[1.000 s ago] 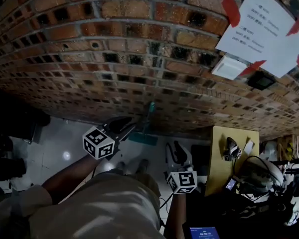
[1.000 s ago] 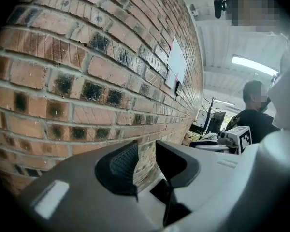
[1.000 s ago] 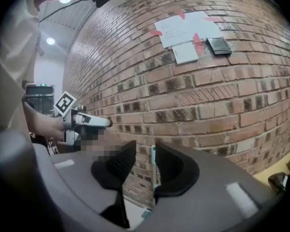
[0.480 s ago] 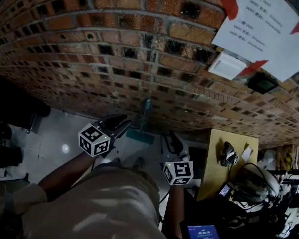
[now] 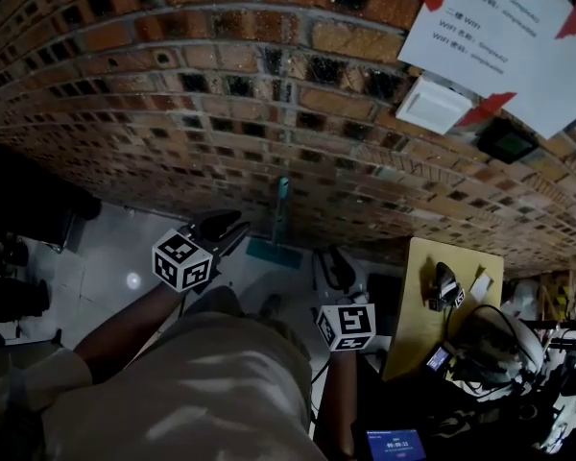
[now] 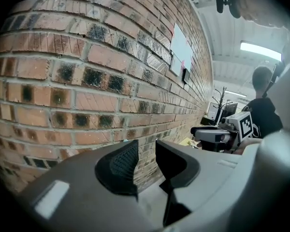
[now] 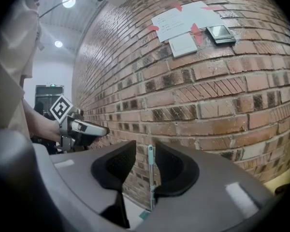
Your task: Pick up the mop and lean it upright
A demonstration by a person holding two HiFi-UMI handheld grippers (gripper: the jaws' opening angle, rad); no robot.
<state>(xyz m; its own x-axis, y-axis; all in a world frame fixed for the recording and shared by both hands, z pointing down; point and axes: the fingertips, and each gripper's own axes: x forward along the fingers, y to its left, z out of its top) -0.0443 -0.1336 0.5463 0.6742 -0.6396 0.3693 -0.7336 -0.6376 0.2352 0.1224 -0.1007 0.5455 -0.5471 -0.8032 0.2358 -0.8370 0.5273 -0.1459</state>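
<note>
The mop stands upright against the brick wall, its teal-tipped handle [image 5: 280, 207] rising from a teal head [image 5: 274, 253] on the floor. In the right gripper view its handle [image 7: 151, 178] shows farther off, through the gap between the jaws, free of them. My left gripper [image 5: 232, 233] hangs just left of the mop, apart from it. Its jaws [image 6: 146, 161] are nearly together with nothing between them, facing the bricks. Right of the mop head and a little nearer me is my right gripper [image 5: 334, 267], its jaws [image 7: 145, 166] likewise close together and empty.
The brick wall [image 5: 221, 113] fills the upper view, with taped paper sheets [image 5: 499, 36] and a white box [image 5: 432, 106] on it. A yellow table [image 5: 442, 277] with devices and cables stands at the right. Dark objects [image 5: 19, 219] sit at the left. Another person [image 6: 263, 105] stands beyond.
The mop stays leaning on the wall. Both grippers keep about the same place beside it; the head view has tilted slightly.
</note>
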